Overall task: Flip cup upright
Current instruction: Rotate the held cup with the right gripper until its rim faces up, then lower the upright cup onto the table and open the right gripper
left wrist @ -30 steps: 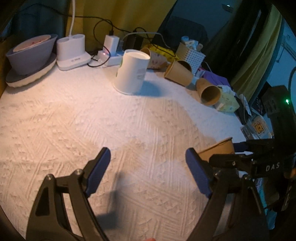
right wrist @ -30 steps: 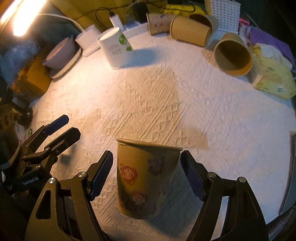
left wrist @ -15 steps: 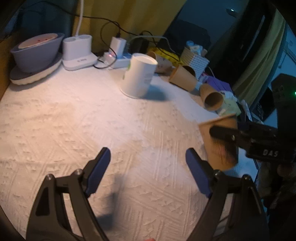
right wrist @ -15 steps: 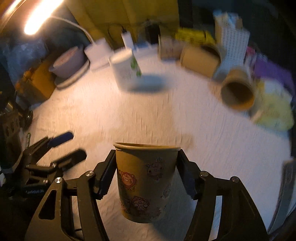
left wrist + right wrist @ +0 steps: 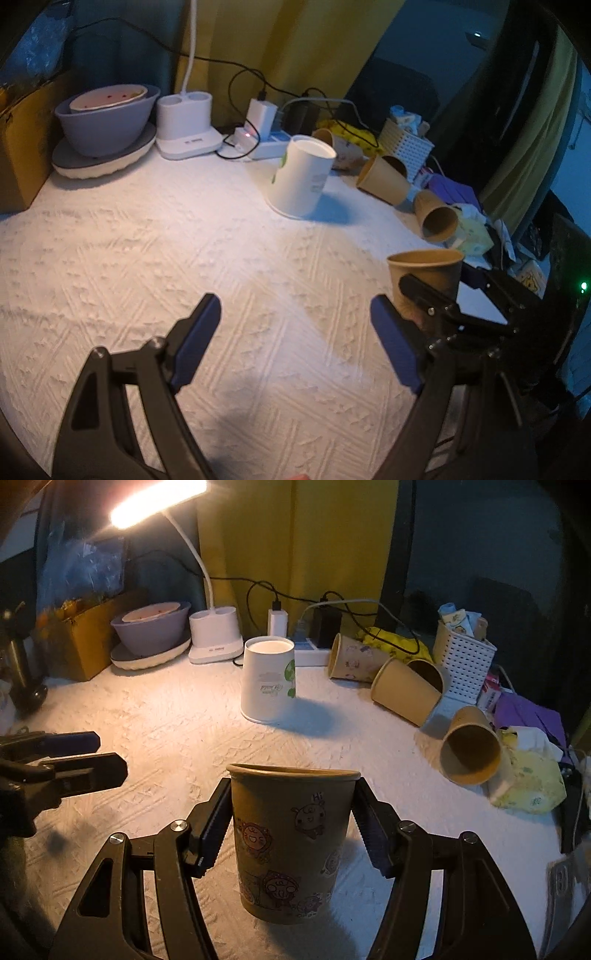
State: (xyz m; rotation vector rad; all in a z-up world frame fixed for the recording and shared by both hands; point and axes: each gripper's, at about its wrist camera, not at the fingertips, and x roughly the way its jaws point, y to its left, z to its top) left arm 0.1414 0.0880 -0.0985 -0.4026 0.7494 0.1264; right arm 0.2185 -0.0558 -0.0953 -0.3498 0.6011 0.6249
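Cup point(image 5: 293, 834) stood upright, clamped by right gripper point(image 5: 291, 830) fingers point(image 5: 212, 825); left gripper point(image 5: 295, 332) fingers were spread, empty.

Open cloth point(image 5: 177, 716) across middle and left of table. White cup point(image 5: 267, 679) upside down toward back edge, blocking centre lane. Tipped paper cups point(image 5: 406, 690) and basket point(image 5: 463, 657) crowding back right corner. Bowl point(image 5: 151, 627) and lamp base point(image 5: 216, 635) along back left edge.
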